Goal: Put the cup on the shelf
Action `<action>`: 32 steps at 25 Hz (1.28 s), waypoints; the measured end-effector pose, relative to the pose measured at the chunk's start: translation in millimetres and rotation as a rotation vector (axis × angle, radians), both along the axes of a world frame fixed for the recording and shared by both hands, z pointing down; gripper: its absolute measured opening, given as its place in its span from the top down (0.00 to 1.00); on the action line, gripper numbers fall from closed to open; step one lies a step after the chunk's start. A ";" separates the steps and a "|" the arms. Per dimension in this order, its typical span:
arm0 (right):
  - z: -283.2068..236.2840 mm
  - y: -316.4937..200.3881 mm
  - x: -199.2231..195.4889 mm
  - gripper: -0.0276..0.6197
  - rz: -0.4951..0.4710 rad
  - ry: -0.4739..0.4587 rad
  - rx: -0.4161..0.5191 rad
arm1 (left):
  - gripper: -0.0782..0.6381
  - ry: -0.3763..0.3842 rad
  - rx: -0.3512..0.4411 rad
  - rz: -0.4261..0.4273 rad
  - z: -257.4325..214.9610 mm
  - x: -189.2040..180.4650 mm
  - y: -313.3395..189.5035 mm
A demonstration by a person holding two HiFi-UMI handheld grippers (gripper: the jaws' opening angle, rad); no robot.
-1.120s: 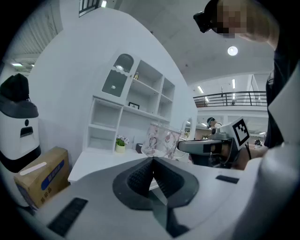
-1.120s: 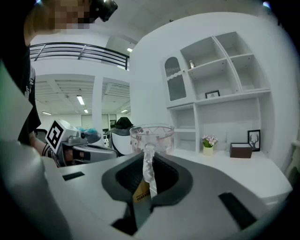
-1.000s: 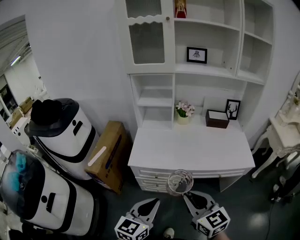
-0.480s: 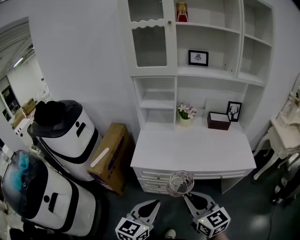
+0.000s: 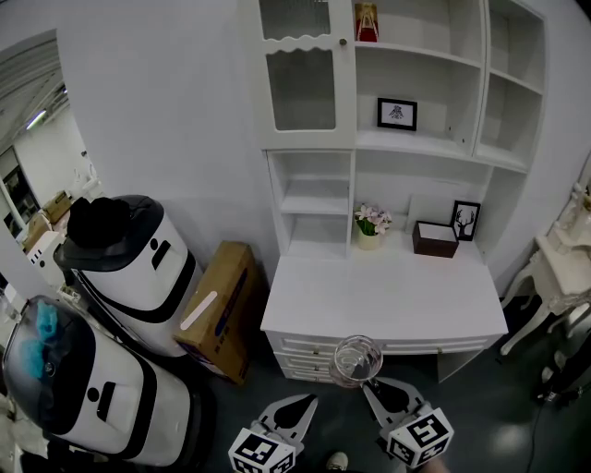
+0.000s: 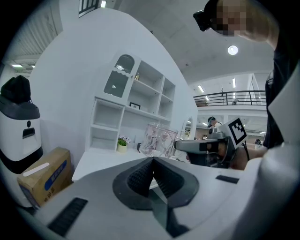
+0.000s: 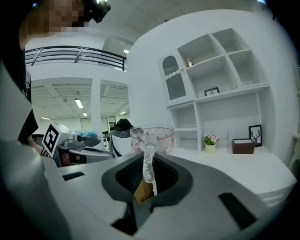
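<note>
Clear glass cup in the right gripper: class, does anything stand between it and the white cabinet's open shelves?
Nothing visible does. The clear glass cup, held by the right gripper, hangs before the white desk, whose top is bare in front. The small flower pot and brown box stand at the back, below the open shelves.

Head view: the shelf unit [image 5: 354, 166] runs off the top edge, as does the red item [image 5: 367, 20] on its upper shelf; its kind cannot be told. Content of the framed picture [image 5: 396, 113] is too small to read. Left gripper [image 5: 303, 404] and right gripper [image 5: 369, 388] are cropped at the bottom edge. Right gripper view: the cup [image 7: 152, 138] has its lower body hidden behind the jaws clamped on its handle. Left gripper view: that gripper's body covers the cup's base.
</note>
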State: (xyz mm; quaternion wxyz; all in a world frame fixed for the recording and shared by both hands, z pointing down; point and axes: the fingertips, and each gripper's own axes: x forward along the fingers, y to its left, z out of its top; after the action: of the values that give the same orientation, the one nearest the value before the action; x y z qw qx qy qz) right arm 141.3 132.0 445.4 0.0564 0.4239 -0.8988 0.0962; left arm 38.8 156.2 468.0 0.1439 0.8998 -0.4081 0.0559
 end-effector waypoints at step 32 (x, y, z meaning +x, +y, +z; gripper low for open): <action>2.9 -66.9 -69.0 0.90 0.074 0.002 -0.019 | 0.88 0.000 -0.017 0.071 -1.4 -72.2 -66.7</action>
State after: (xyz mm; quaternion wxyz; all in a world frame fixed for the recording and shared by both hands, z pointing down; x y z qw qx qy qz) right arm 72.4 65.1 448.3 0.0578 0.4564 -0.8815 0.1064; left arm -33.3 89.5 466.6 0.1493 0.9124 -0.3757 0.0642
